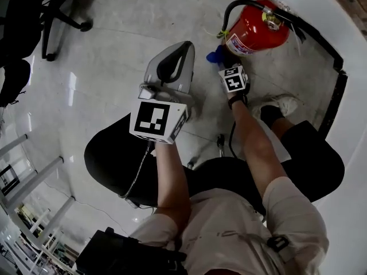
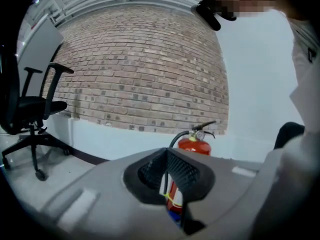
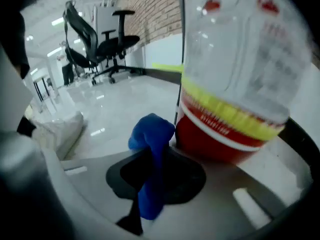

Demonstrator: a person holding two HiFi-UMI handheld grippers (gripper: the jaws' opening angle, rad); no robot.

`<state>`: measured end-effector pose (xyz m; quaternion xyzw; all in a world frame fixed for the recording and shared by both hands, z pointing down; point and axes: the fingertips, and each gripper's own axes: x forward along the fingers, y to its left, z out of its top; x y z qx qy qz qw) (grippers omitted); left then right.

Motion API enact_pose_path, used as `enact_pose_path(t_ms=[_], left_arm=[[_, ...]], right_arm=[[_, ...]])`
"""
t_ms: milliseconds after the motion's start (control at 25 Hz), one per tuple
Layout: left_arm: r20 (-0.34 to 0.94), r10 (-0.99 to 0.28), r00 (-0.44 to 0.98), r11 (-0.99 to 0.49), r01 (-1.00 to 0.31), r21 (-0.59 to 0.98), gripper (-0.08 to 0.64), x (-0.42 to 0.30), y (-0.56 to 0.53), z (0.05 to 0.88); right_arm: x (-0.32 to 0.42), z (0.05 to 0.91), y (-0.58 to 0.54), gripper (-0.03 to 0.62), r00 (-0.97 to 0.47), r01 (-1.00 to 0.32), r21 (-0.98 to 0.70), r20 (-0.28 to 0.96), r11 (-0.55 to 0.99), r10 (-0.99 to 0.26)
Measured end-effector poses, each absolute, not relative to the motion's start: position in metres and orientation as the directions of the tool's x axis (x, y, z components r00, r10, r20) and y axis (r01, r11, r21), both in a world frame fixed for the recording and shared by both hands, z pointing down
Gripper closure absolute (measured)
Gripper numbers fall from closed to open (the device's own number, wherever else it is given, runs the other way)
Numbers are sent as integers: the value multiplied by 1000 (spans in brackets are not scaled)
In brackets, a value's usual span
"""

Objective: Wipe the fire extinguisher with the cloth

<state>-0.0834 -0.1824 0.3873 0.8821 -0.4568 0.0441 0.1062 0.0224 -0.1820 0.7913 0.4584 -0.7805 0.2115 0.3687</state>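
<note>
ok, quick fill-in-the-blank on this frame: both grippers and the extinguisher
1. The right gripper's fingers are shut on a crumpled cloth coloured ____.
2. The left gripper's fingers hold ____.
3. The red metal fire extinguisher stands upright on the pale glossy ____.

Missing words: blue; nothing; floor.

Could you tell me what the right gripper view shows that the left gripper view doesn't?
Only the right gripper view shows the blue cloth clamped in the right hand-held gripper. Only the left gripper view shows the gauge and the left hand-held gripper, shut and empty. Both show the red fire extinguisher, an office chair and a brick wall.
</note>
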Motion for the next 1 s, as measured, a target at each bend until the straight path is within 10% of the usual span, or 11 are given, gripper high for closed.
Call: enact_pose_path(t_ms=[480, 1000], left_arm=[[-13, -779, 626, -623, -773, 120, 560, -39, -180, 303], [-8, -760, 650, -646, -755, 111, 560, -23, -161, 300]], right_arm=[[74, 401, -142, 534, -404, -910, -113, 32, 398, -914], [72, 406, -184, 532, -451, -864, 200, 100, 461, -887]])
